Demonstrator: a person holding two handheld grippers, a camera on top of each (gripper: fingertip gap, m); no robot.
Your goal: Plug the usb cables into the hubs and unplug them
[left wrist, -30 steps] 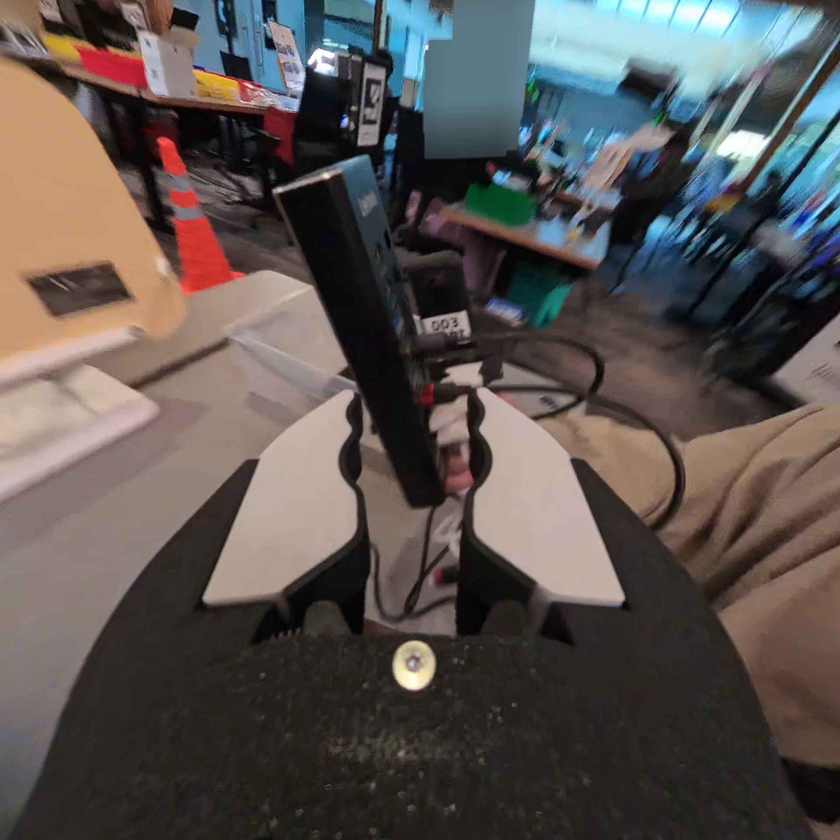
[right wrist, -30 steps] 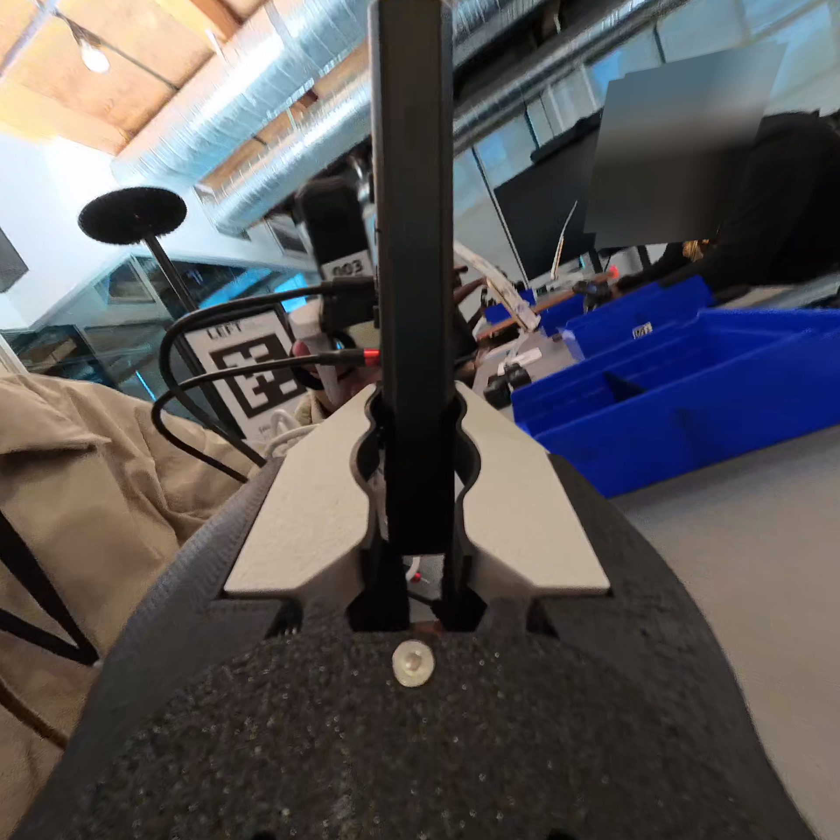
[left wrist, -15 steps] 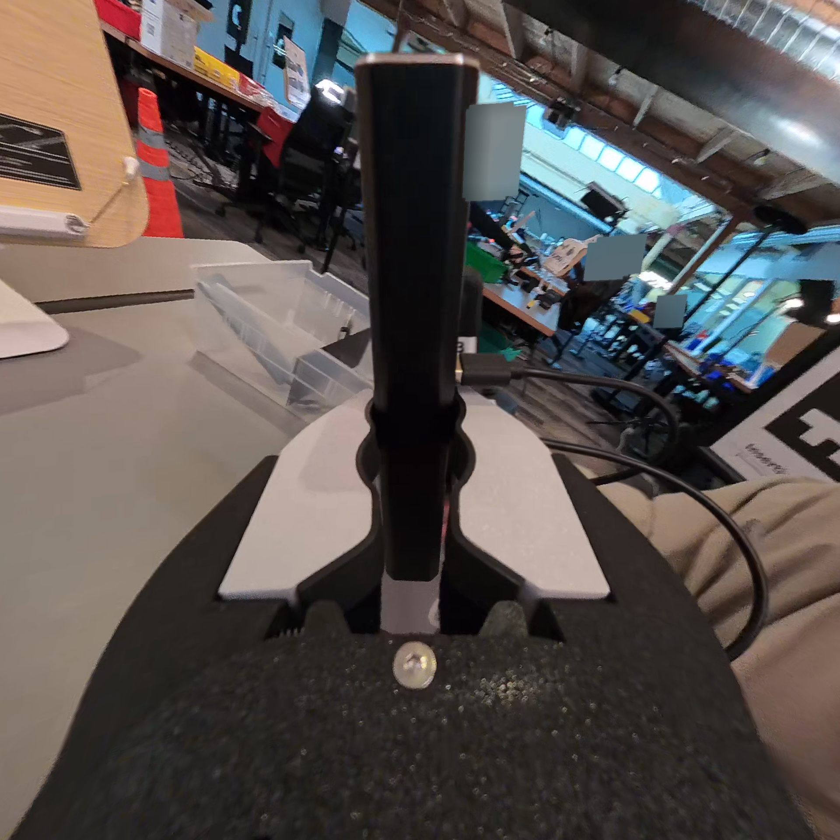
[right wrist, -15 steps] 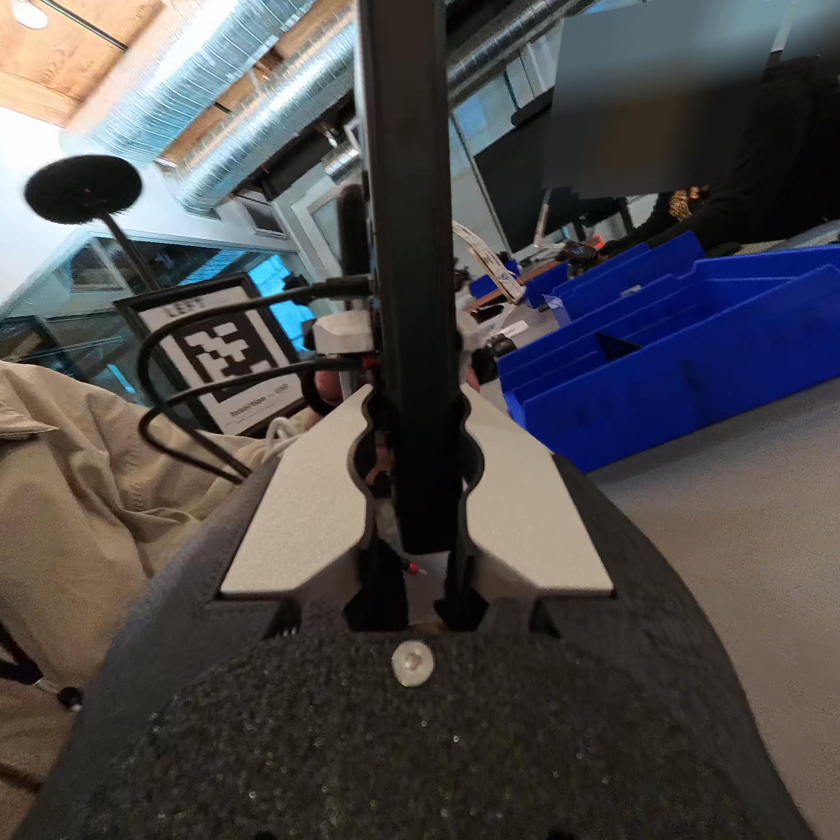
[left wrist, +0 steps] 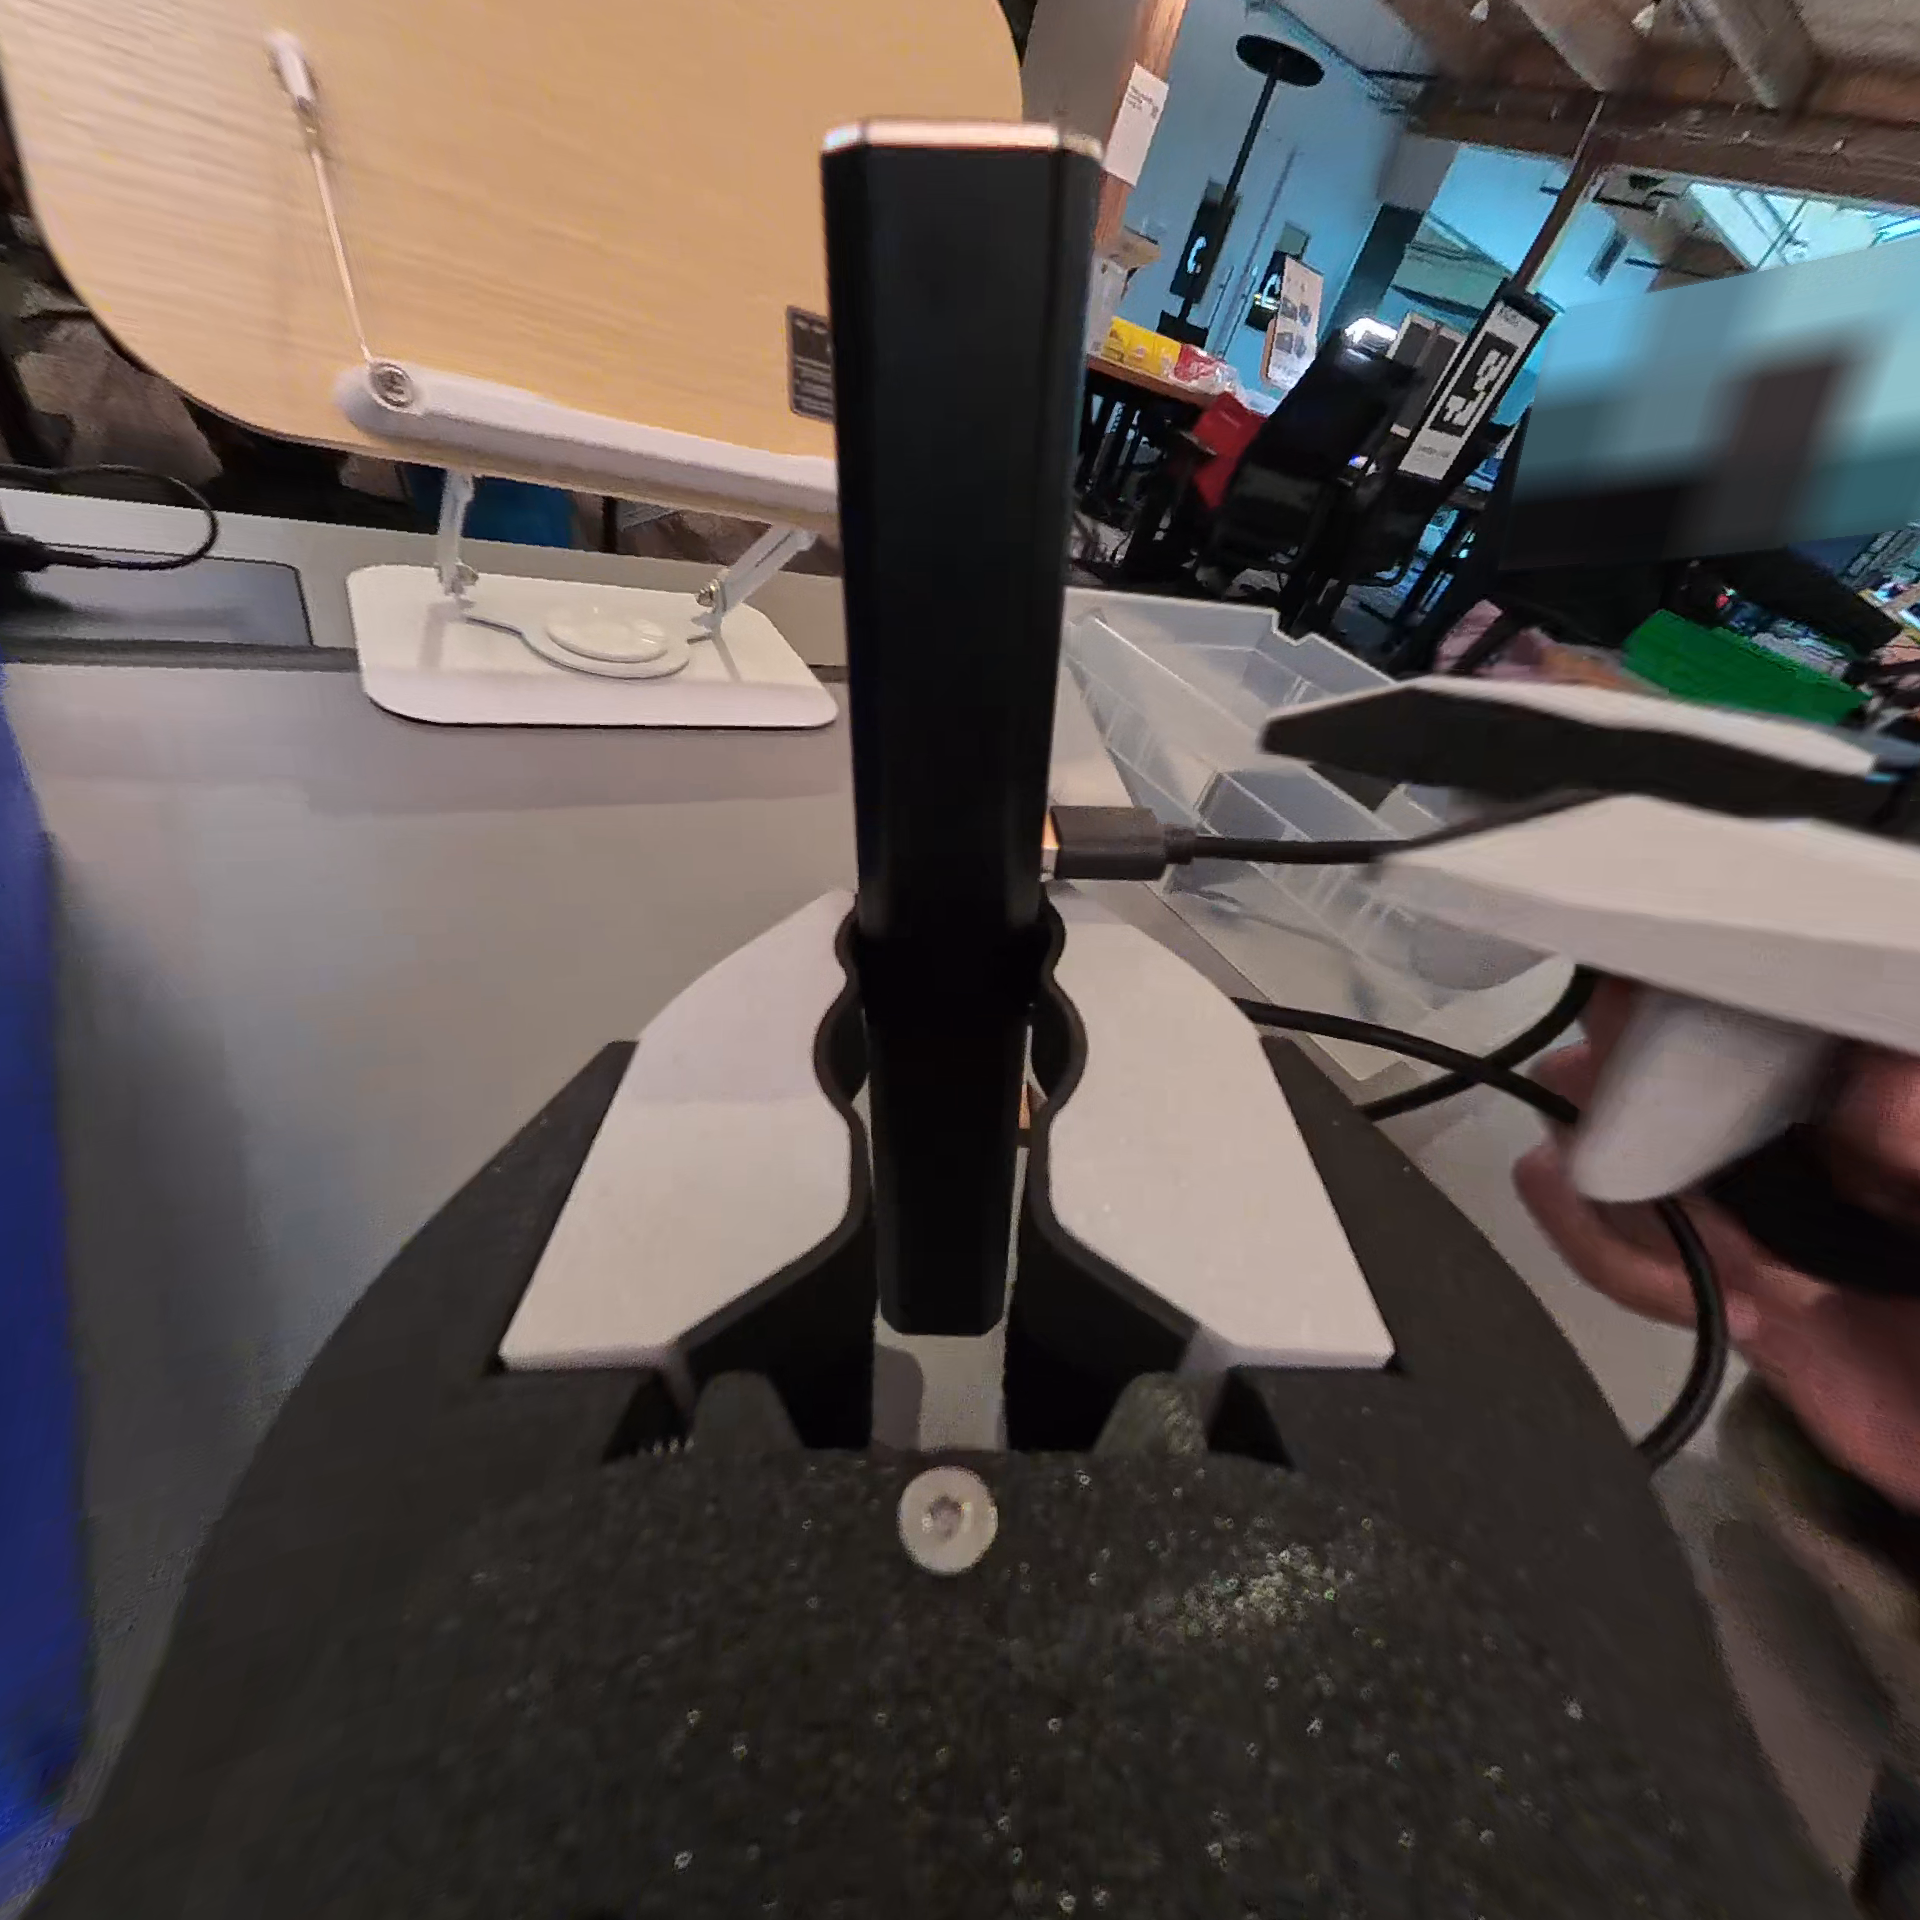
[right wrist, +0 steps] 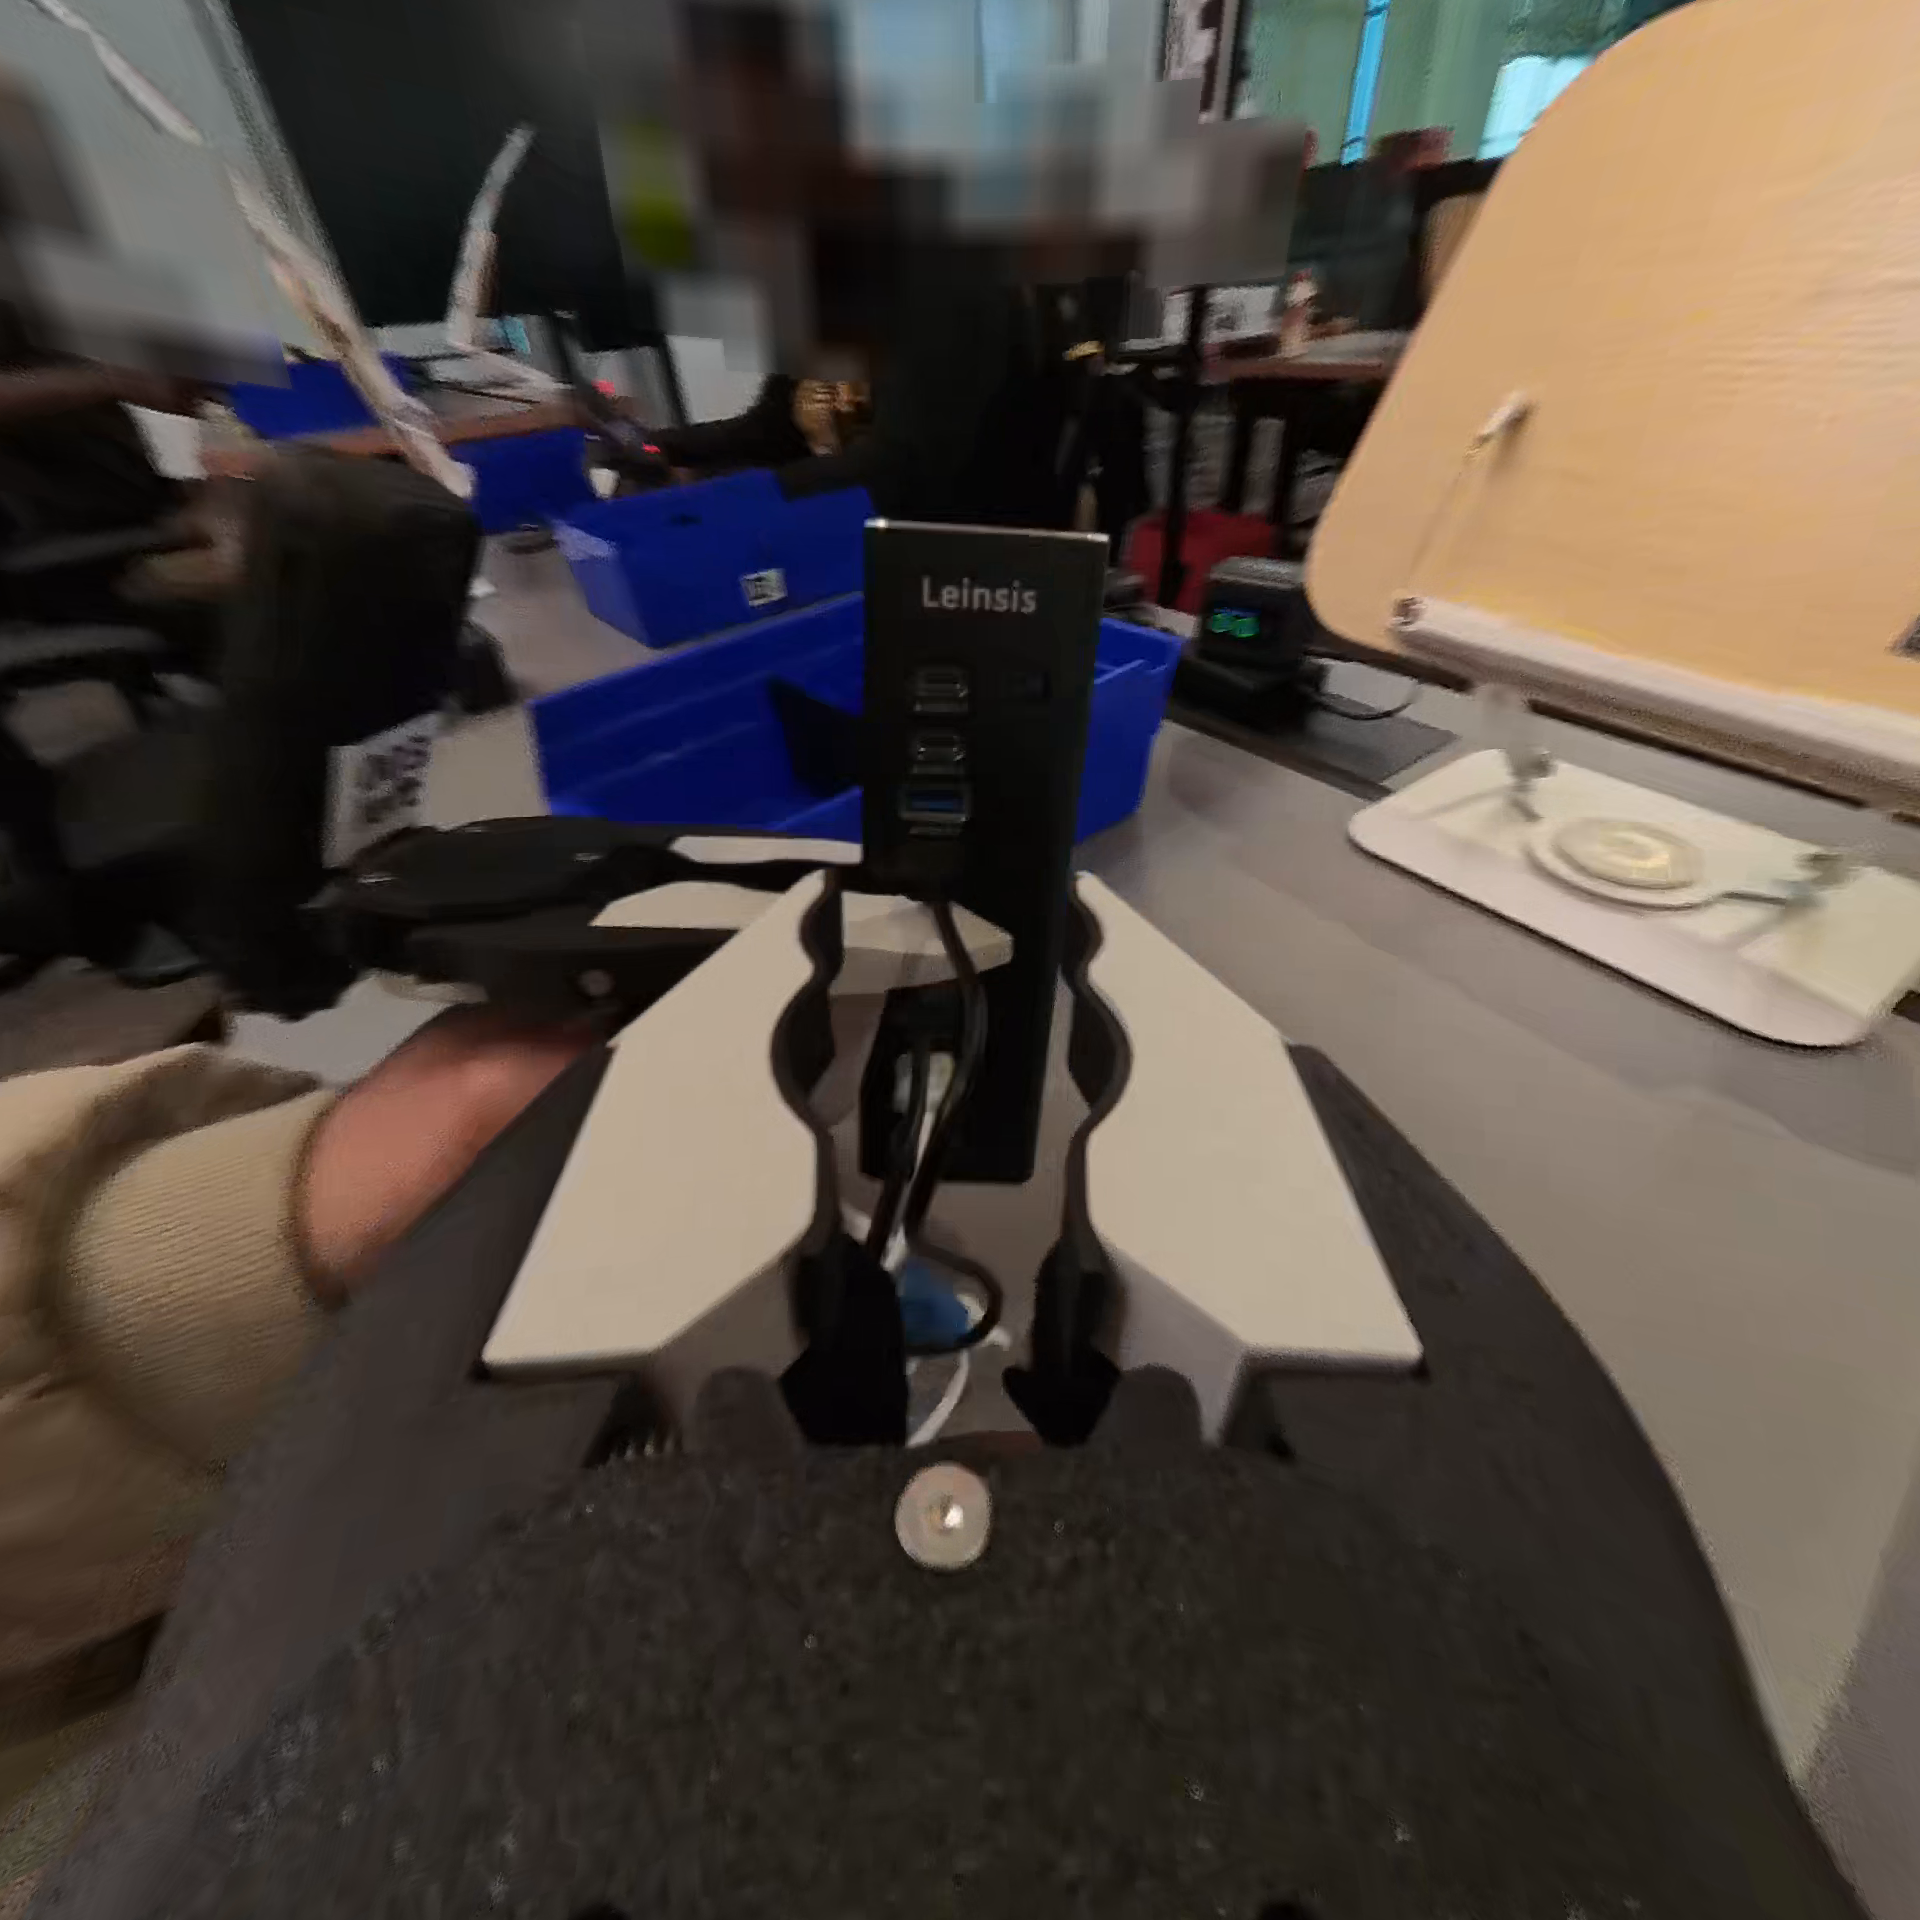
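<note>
Between the left gripper's (left wrist: pixel 951 997) white jaws stands the hub (left wrist: pixel 956 623), clamped upright above the grey counter (left wrist: pixel 416 883). It's a slim black bar with a thin silver cap on top. From the right wrist view you get its port face: printed lettering up top, two small oval ports, then a blue one below. A black usb cable (left wrist: pixel 1112 844) is plugged into that side, sticking straight out, and it runs back between the right gripper's (right wrist: pixel 951 1049) jaws, which sit spread wide, not pinching anything. Black and white cable hang below the hub. Blue bins (right wrist: pixel 707 727) sit behind it, a clear tray (left wrist: pixel 1226 717) off to the right.
</note>
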